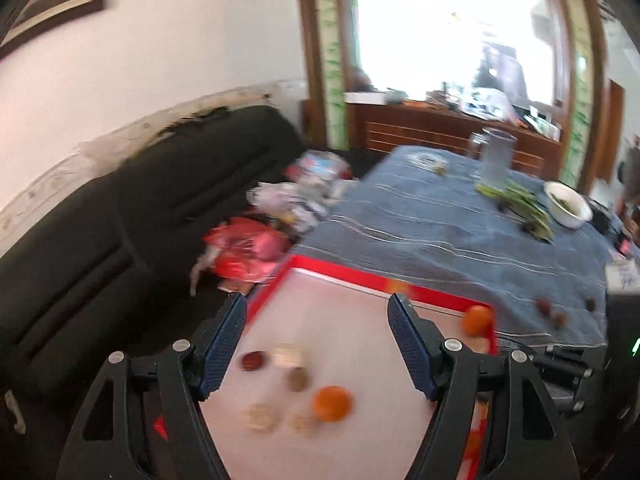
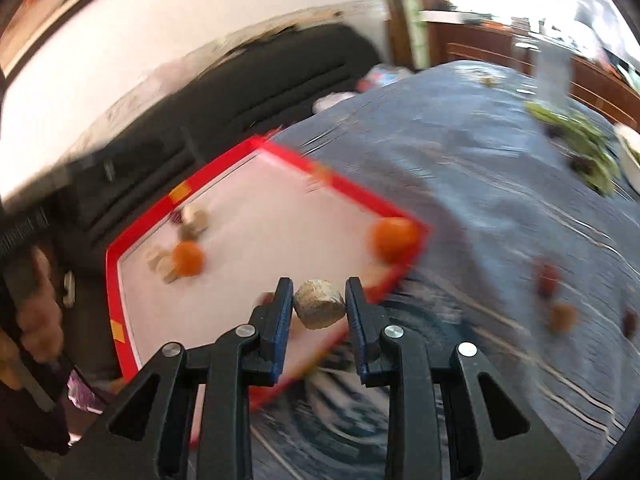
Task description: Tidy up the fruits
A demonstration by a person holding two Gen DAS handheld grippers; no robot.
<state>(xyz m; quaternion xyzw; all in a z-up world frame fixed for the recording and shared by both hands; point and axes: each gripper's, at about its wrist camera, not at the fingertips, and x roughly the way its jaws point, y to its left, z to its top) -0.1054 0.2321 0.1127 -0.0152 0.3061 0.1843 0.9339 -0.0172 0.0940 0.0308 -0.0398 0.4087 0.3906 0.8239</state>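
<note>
A red-rimmed white tray (image 1: 332,270) (image 2: 140,224) lies on the blue tablecloth. In the left wrist view it holds an orange (image 1: 332,403), a second orange (image 1: 477,319) in its far right corner, a dark red fruit (image 1: 253,361) and several pale brown ones (image 1: 262,416). My left gripper (image 1: 318,304) hovers open over the tray with nothing between its fingers. My right gripper (image 2: 319,286) is shut on a pale brown round fruit (image 2: 319,309) above the tray's near edge. Both oranges (image 2: 187,258) (image 2: 394,238) show in the right wrist view.
Loose small fruits (image 2: 549,276) (image 1: 543,305) lie on the tablecloth (image 1: 440,232) right of the tray. Green vegetables (image 1: 520,204), a white bowl (image 1: 568,204) and a glass jar (image 1: 496,156) stand farther back. A black sofa (image 1: 120,216) with plastic bags (image 1: 248,252) runs along the left.
</note>
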